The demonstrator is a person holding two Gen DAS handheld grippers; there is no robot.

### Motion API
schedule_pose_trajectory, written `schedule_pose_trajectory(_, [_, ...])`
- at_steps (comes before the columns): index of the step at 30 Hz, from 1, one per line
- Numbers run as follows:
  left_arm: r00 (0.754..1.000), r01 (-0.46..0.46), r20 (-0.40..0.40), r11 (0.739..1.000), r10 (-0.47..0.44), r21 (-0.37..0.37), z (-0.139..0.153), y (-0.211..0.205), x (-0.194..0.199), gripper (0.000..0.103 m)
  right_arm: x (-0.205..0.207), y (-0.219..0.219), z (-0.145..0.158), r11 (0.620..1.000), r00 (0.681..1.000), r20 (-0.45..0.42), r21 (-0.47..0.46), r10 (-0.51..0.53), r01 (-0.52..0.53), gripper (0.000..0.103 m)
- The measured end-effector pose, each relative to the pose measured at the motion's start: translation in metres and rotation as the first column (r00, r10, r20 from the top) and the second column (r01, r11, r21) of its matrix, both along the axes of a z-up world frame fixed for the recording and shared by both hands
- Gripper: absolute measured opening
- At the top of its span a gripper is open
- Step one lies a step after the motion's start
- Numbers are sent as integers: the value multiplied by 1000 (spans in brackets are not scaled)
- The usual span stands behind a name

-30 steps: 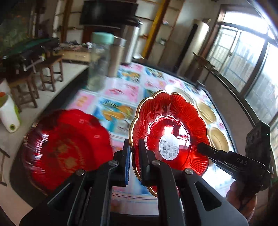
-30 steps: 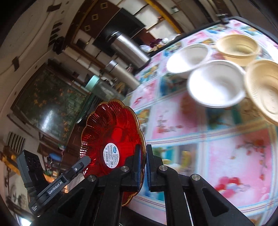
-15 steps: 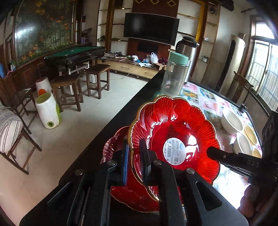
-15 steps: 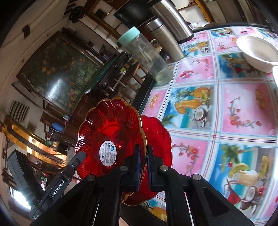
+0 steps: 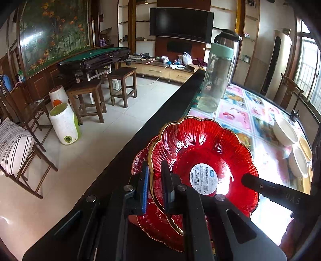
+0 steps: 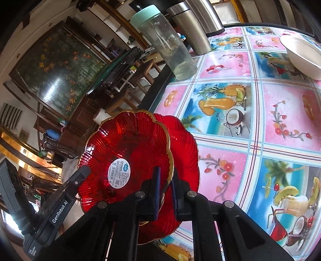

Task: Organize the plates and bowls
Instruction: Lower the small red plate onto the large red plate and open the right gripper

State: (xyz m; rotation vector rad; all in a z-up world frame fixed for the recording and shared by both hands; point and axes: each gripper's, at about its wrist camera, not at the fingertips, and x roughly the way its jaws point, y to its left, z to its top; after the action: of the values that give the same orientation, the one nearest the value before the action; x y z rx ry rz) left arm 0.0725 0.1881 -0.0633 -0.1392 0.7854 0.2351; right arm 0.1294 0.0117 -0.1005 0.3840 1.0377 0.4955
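Half a second back the gold-rimmed red plate (image 5: 202, 158) hung tilted with its far rim lifted above the second red plate (image 5: 154, 222); it has since sunk lower and lies almost over that plate, at the near corner of the desk (image 6: 230, 112). A full second ago the two plates were side by side, well apart, so the top plate has come across (its white barcode label still faces both cameras). Whether the plates already touch cannot be told.

The left tongs (image 5: 155, 188) are nearly closed, pinching the gold rim at the plate's near left edge. The right tongs (image 6: 165, 185) are likewise clamped on the rim at the opposite side, and a finger of each shows in the other's view. A bit of a hand (image 5: 291, 237) shows under the right tool in the left view.

Past the plates the patterned cloth of the desk carries a clear bottle with a mint-green lid (image 6: 164, 42), a steel flask (image 6: 190, 28) just behind it and a larger steel pot (image 6: 208, 14) beyond that. A white bowl (image 6: 301, 58) sits farther along to the right; the left view shows a second white bowl (image 5: 299, 162) near it, close by the first. The lower plate is largely hidden by the upper one and by the tongs. Off the desk stand wooden stools (image 5: 122, 84).
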Motion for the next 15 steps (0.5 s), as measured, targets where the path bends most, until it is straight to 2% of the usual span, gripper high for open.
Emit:
schedule_pose_trajectory(6, [999, -1, -34, 1000, 2, 19, -11, -4, 5, 10, 1, 6, -10, 998, 1000, 12, -66, 2, -1, 12])
schedule_pose_trajectory(12, [997, -20, -69, 998, 24, 60, -20, -5, 12, 12, -5, 18, -8, 985, 996, 86, -171, 22, -7, 16])
schedule_pose_trajectory(15, [997, -42, -63, 994, 48, 98, -18, -4, 12, 13, -12, 22, -5, 976, 992, 124, -218, 37, -10, 14])
